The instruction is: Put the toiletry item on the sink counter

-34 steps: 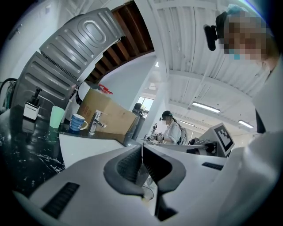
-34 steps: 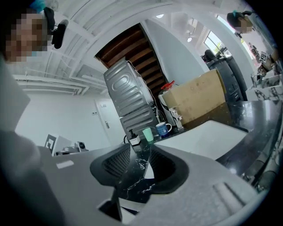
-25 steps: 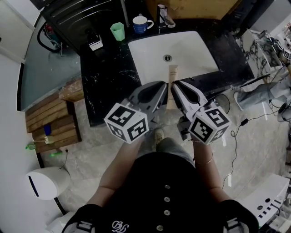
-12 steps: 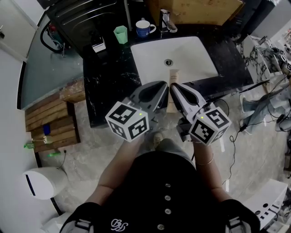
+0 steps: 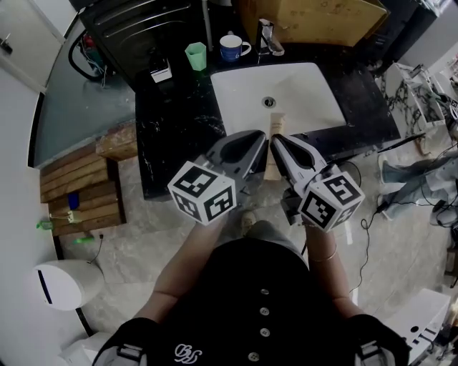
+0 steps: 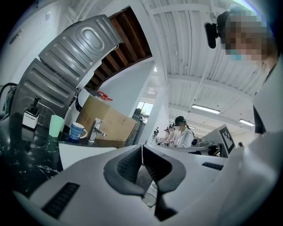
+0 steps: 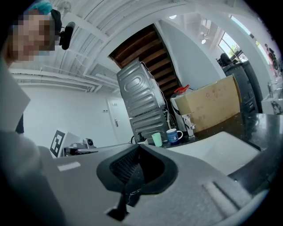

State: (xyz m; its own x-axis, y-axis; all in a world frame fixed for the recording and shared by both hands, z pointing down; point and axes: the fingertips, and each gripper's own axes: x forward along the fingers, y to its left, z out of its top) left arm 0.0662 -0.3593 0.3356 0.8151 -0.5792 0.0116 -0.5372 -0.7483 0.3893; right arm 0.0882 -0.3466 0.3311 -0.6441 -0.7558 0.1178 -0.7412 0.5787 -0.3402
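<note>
no writing can be read anywhere. the blue mug [image 5: 232,47] behind the sink [image 5: 240,96] carries a white mark too small to make out. the cardboard box [image 5: 315,18] behind the sink has faint print that stays blurred. the small pump bottle [image 5: 160,69] to the left of the sink has a plain white label. each gripper's cube shows only black and white square markers.

a green cup [image 5: 195,55] stands just left of the mug, at the sink's back left corner, and the tap [image 5: 266,36] stands just right of the mug. what is in the cup or the mug cannot be seen.

the beige tube [image 5: 276,123] lies at the sink's front rim, pointing into the basin. its near part runs under the two gripper tips and is mostly covered, so i cannot tell how far it rests on the black counter [image 5: 172,129].

the left gripper [image 5: 258,135] hovers over the sink's front edge, just left of the tube, jaws pressed together with nothing between them. the right gripper [image 5: 275,139] sits just right of the tube, jaws also fully closed and empty.
</note>
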